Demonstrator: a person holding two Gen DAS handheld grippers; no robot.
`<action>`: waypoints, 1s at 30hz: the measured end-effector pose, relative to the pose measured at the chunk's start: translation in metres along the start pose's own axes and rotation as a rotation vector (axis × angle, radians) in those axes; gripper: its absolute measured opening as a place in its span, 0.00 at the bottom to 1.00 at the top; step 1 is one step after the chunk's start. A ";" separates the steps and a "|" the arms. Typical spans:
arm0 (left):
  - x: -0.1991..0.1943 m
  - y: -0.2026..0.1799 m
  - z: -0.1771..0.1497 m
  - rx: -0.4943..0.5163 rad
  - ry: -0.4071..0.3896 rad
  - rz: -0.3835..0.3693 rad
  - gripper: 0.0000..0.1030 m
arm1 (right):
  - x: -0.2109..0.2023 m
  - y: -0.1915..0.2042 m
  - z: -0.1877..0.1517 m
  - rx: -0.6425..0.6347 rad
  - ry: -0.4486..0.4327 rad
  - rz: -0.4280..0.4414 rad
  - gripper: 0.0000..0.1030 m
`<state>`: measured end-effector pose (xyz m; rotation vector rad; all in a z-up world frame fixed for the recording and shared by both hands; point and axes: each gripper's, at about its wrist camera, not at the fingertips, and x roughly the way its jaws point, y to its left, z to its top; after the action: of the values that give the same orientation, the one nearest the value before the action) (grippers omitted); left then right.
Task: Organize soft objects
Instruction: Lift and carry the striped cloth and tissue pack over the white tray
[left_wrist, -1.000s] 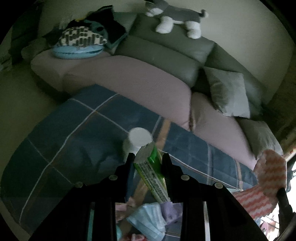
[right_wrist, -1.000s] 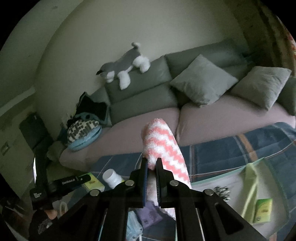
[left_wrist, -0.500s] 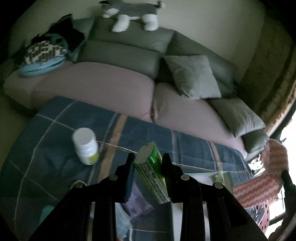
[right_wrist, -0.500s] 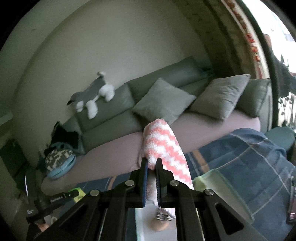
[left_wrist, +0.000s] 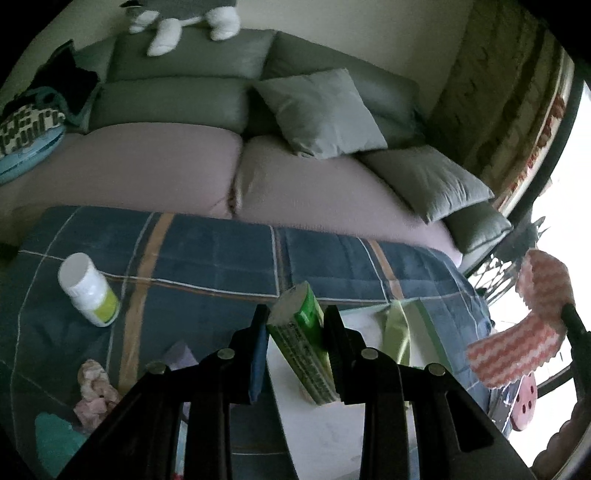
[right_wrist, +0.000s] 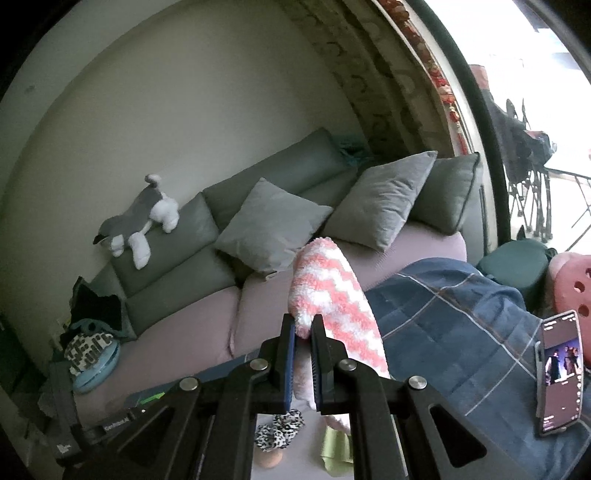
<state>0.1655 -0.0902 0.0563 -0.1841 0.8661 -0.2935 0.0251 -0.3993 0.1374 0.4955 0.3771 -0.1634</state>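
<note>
Green tissue pack clamped between the left gripper pads, tilted, its far end sticking up past the fingertips and its near end hanging below them over the white tray; gripped mid-length, probably so the soft pack stays put while carried toward a drop in the tray. Fluffy pink-and-white sock pinched in the right gripper, fingers nearly together on a thin fold at one edge, the bulk arching up and beyond the tips and a loose end drooping below; held by the edge likely so the rest hangs free for laying down. Seen from the left view too, at far right, well apart from the pack.

Below the right fingers: leopard scrunchie and a yellow-green cloth, already lying in the tray, so sorting looks partly done. Left on the blue blanket: white bottle and a pink bundle. Phone lit on the blanket at right. Further off, sofa with grey cushions and a plush dog on the backrest.
</note>
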 end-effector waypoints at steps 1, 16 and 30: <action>0.004 -0.003 -0.001 0.007 0.008 -0.004 0.30 | 0.001 -0.002 -0.001 0.002 0.002 -0.003 0.08; 0.045 -0.013 -0.011 0.031 0.078 -0.035 0.30 | 0.063 -0.025 -0.029 0.041 0.121 -0.035 0.08; 0.083 -0.017 -0.025 0.053 0.155 -0.017 0.30 | 0.115 -0.033 -0.058 0.018 0.272 -0.081 0.08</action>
<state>0.1945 -0.1341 -0.0148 -0.1202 1.0092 -0.3497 0.1040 -0.4065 0.0309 0.5220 0.6627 -0.1780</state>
